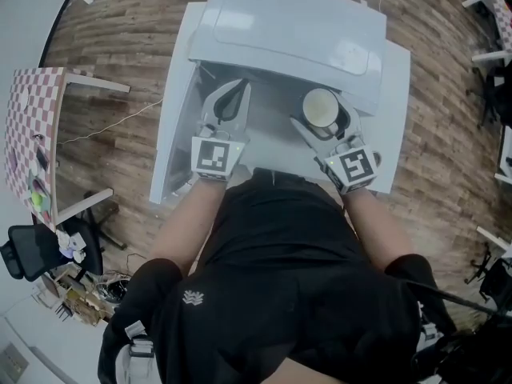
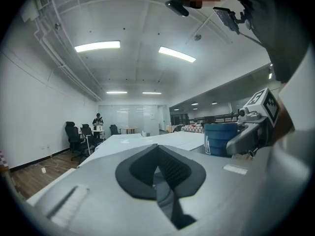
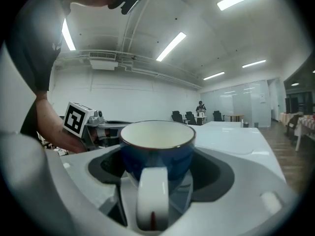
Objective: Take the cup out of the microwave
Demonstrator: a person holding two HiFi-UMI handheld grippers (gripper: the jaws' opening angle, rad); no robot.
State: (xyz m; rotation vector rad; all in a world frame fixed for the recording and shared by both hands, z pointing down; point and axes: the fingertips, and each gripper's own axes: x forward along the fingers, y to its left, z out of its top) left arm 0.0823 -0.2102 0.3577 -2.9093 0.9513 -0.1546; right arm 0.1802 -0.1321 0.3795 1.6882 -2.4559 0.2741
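A blue cup with a white inside and a white handle sits between the jaws of my right gripper, which is shut on it just in front of the white microwave. In the right gripper view the cup fills the space between the jaws, handle facing the camera. My left gripper is level with it to the left, jaws shut with their tips touching and nothing between them. The left gripper view shows the cup off to its right, held by the right gripper.
The microwave stands on a white table. A white panel, seemingly the open door, runs along the left side. A checkered table and a black office chair stand on the wooden floor at left.
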